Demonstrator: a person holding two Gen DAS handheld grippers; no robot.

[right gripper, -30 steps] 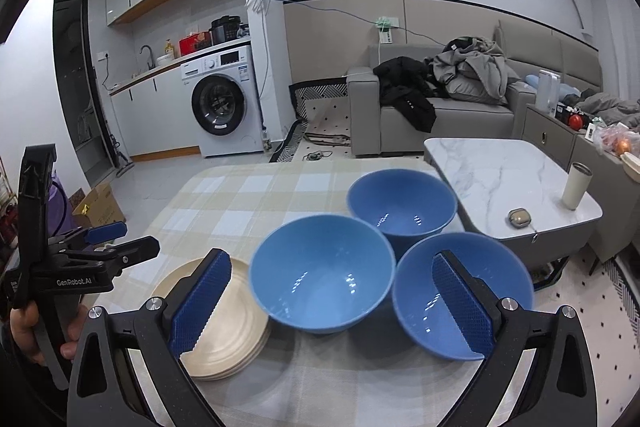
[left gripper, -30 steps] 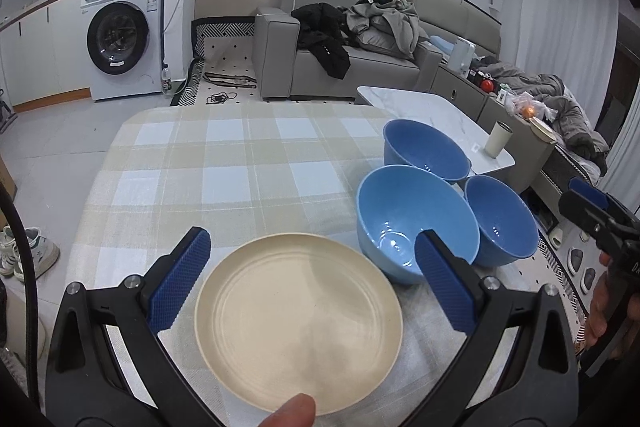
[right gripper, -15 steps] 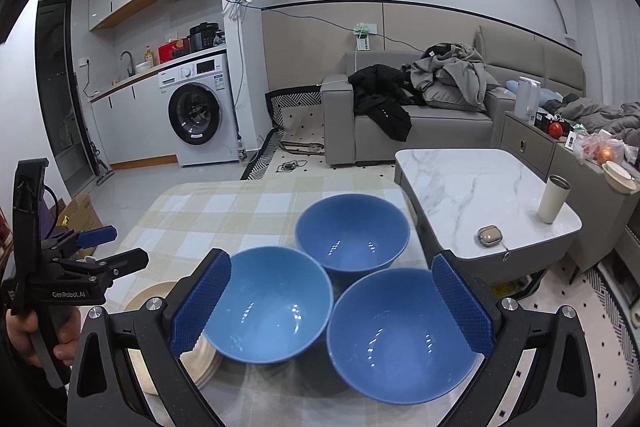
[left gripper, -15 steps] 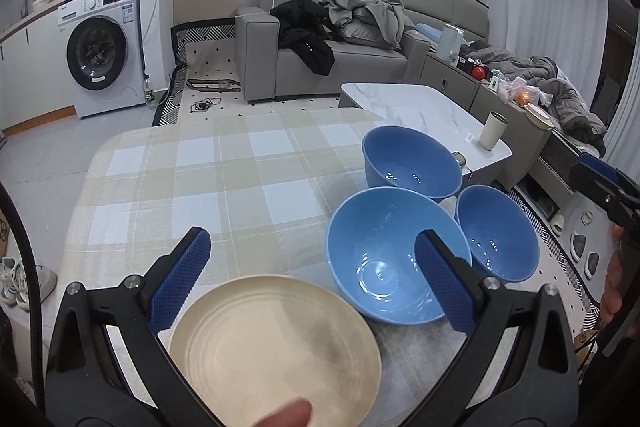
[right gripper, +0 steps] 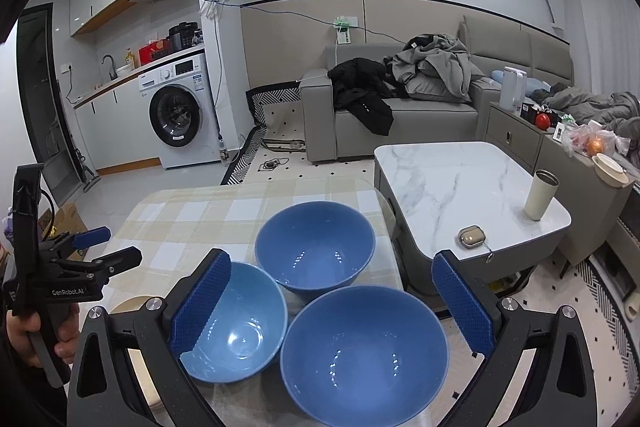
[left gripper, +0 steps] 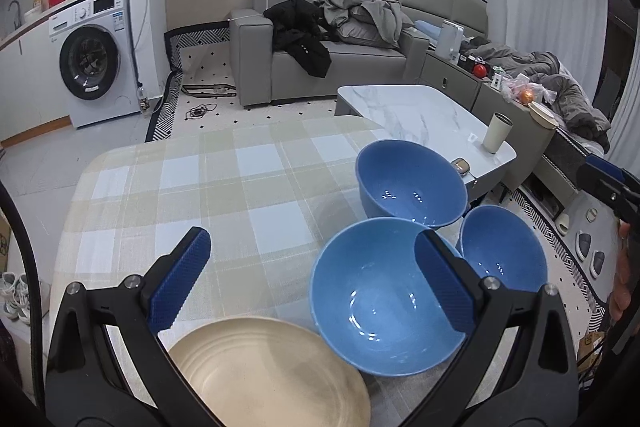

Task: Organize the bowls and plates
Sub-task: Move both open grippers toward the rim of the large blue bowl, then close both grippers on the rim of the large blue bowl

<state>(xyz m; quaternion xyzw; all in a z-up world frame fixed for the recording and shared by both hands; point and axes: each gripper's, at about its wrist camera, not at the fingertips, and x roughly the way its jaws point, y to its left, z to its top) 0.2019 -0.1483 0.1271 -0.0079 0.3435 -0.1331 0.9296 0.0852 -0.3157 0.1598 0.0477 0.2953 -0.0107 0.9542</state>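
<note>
Sitting in a tight cluster near the right edge of the checked tablecloth point(left gripper: 208, 187) are three blue bowls, all empty, with only light glints on their insides. The lighter blue bowl point(left gripper: 380, 299) is nearest the cream plate point(left gripper: 272, 375), its rim just beside the plate's edge. Behind it stands the far blue bowl point(left gripper: 412, 183), and to its right the third blue bowl point(left gripper: 504, 259), whose rims seem to touch or nearly touch. The plate is bare too; whether it is one plate or a stack I cannot tell.

The left gripper point(left gripper: 308, 279) hangs above the plate and the lighter bowl with its blue pads spread wide, gripping nothing. The right gripper point(right gripper: 332, 307) hovers over the third bowl, equally wide apart and empty-handed.

From the left wrist view the plate shows almost whole, and the right gripper appears only as a dark tip at the frame's right edge. From the right wrist view the plate is only a cream sliver behind the left finger, yet the hand point(right gripper: 44, 335) grasping the left gripper's handle shows clearly, as do the marble coffee table point(right gripper: 460, 179) and the cup point(right gripper: 541, 195) upon it.
</note>
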